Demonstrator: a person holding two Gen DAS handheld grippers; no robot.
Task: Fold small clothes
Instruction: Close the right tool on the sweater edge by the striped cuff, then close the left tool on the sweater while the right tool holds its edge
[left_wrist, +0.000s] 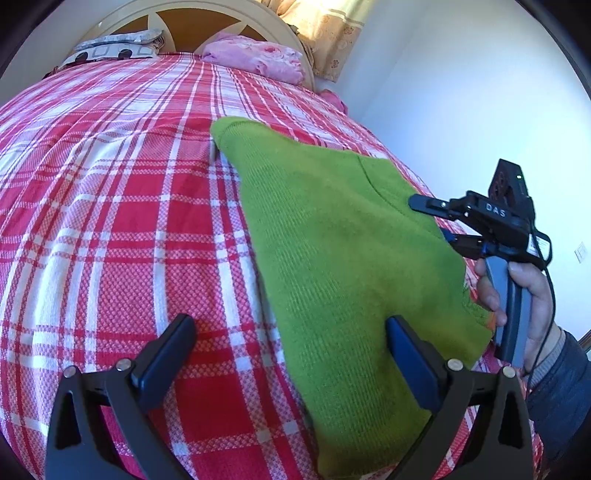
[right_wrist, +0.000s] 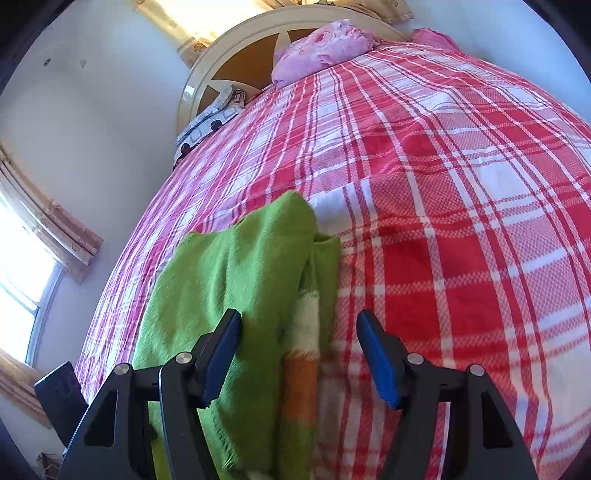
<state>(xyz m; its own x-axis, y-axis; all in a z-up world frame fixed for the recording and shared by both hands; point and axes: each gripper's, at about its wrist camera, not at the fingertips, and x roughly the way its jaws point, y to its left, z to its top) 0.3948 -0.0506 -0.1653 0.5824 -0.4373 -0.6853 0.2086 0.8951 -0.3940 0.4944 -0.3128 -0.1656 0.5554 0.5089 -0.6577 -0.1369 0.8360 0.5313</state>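
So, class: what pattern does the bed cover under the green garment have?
Red, pink and white plaid on the bed cover; clearest in the left wrist view.

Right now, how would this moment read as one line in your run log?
task: fold small clothes | item: green garment lying partly folded on plaid bedspread | left gripper: jaws open, nothing held | right gripper: jaws open over garment edge

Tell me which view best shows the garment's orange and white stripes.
The right wrist view: the green knit garment shows its orange and white stripes along its folded edge. The left wrist view shows mostly plain green, with only an orange sliver.
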